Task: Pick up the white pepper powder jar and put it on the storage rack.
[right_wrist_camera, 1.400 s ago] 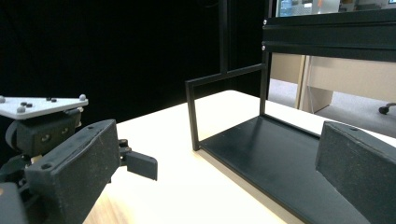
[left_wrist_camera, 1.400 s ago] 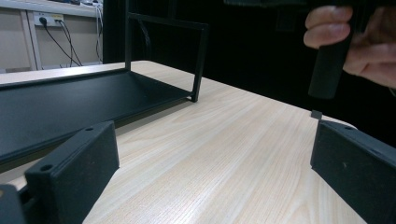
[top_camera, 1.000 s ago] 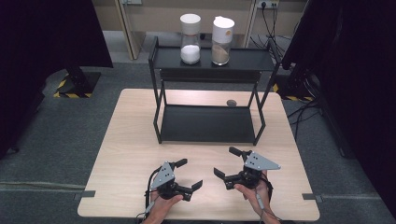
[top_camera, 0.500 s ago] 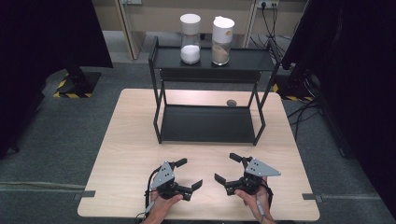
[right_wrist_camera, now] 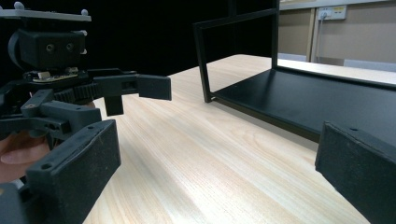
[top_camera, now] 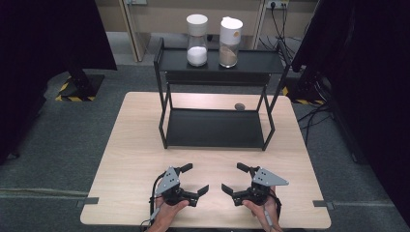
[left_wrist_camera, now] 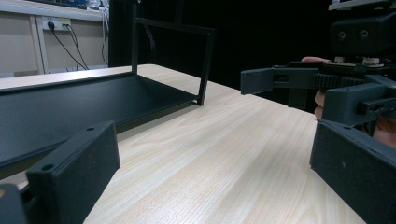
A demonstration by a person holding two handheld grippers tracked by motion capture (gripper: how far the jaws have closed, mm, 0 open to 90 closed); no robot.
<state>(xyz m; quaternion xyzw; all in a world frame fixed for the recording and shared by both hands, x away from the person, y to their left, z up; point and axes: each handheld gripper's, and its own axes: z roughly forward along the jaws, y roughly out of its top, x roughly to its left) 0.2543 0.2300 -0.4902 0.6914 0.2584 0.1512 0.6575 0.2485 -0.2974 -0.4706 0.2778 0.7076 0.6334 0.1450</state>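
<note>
**Two grippers held apart at the near table edge**

Where the near edge of the wooden table (top_camera: pixel 135 145) meets the person's hands, the left gripper (top_camera: pixel 192 179) and the right gripper (top_camera: pixel 236 178) are held low over the bare wood, facing each other across a small gap. Both sets of jaws are spread wide, and nothing is held between them. From the left gripper view, the right gripper (left_wrist_camera: pixel 299 93) is seen just opposite; from the right gripper view, the left gripper (right_wrist_camera: pixel 126 100) is seen likewise.

Farther back, a black two-tier shelf (top_camera: pixel 212 128) is set on the table, its lower tray bare. Behind that tray, a small dark object (top_camera: pixel 239 106), possibly a pebble, lies on the wood. On the top tier, two white-lidded jars are stood side by side: one with white contents (top_camera: pixel 197 34), one with brown contents (top_camera: pixel 230 36).
</note>
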